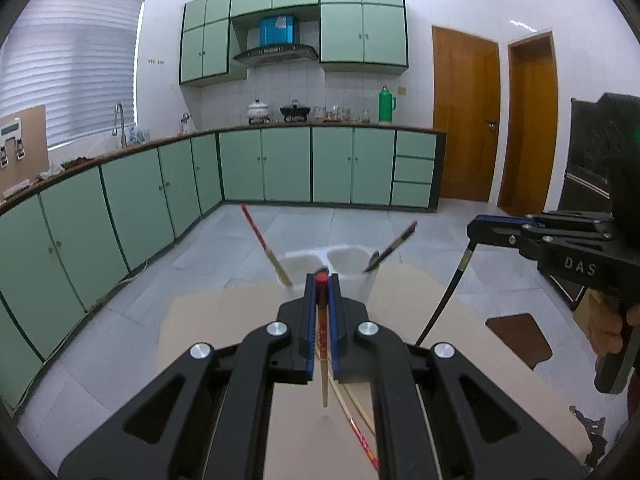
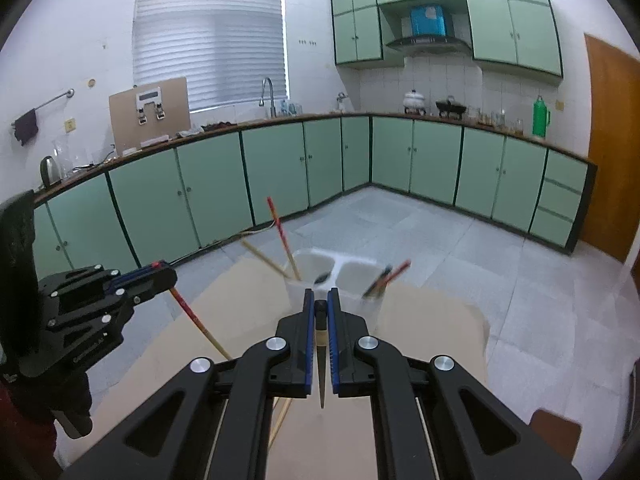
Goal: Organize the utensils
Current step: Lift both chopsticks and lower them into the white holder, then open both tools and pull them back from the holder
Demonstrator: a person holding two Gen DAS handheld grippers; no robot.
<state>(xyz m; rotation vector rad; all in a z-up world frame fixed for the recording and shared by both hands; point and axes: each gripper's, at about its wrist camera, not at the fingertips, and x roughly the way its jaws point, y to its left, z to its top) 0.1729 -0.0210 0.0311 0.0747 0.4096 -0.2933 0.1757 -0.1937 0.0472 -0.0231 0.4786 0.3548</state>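
Note:
A white two-compartment holder [image 1: 362, 259] [image 2: 358, 270] stands at the far end of the tan table [image 1: 224, 316]. A red chopstick [image 1: 262, 246] leans in its left cup and a dark one [image 1: 390, 248] in its right cup. My left gripper [image 1: 321, 280] is shut on a red chopstick [image 1: 322, 344], held upright above the table; it also shows in the right wrist view [image 2: 160, 270]. My right gripper [image 2: 320, 304] is shut on a dark chopstick [image 2: 321, 372], also seen in the left wrist view [image 1: 474, 230]. More chopsticks [image 1: 352, 412] lie on the table under the left gripper.
The table [image 2: 432, 320] sits over a grey tiled floor. Green cabinets [image 1: 264, 164] and a counter line the far walls. Wooden doors [image 1: 466, 116] are at the right. A brown stool seat [image 1: 520, 340] stands beside the table's right edge.

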